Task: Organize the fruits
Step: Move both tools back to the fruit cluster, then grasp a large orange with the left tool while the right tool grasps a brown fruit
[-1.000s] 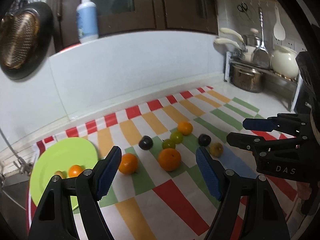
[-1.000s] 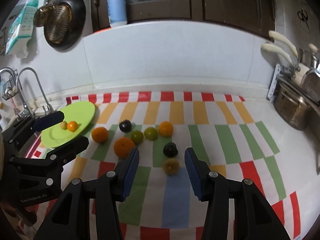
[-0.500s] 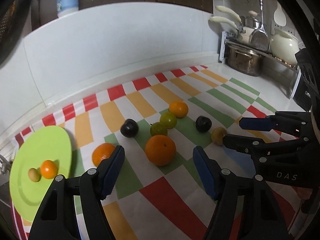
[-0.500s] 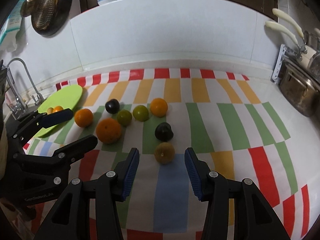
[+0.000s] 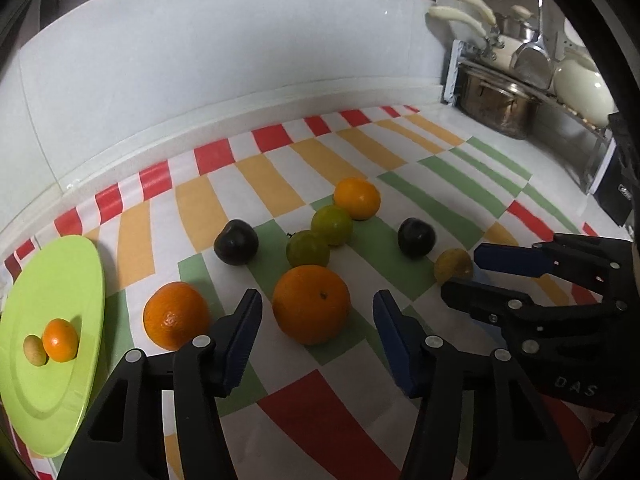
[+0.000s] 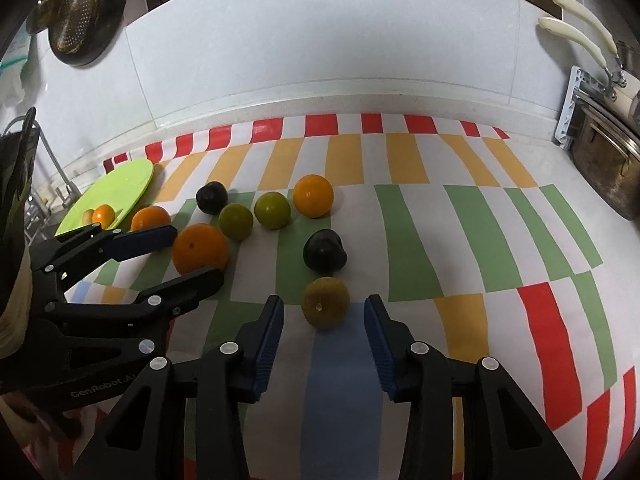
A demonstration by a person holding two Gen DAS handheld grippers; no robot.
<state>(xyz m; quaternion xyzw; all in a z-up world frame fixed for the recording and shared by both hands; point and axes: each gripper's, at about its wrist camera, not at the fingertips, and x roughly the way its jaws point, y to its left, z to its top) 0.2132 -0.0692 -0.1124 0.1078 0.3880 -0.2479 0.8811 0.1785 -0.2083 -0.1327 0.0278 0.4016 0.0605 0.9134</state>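
Several fruits lie on a checked cloth (image 5: 328, 420). My left gripper (image 5: 317, 302) is low over it, jaws closing, with a big orange (image 5: 311, 304) just between its fingertips; the pads stand clear of it. My right gripper (image 6: 324, 304) is closing too, its pads either side of a brownish-yellow fruit (image 6: 325, 302) without touching. Each gripper appears in the other view: the right gripper (image 5: 464, 276) and the left gripper (image 6: 196, 256). A green plate (image 5: 48, 400) at the left holds a small orange (image 5: 60, 340) and a tan fruit (image 5: 35, 350).
Around the big orange lie another orange (image 5: 176, 316), two green fruits (image 5: 308, 248), two dark plums (image 5: 236, 242) and a far orange (image 5: 357, 198). A steel pot (image 5: 496, 108) on a rack stands at the right. A white backsplash (image 6: 320, 48) runs behind, and a faucet (image 6: 60, 184) stands left.
Both grippers have sunk toward the cloth and moved in on the fruit. The left jaws have narrowed clearly around the big orange; the right jaws have narrowed a little around the brownish-yellow fruit.
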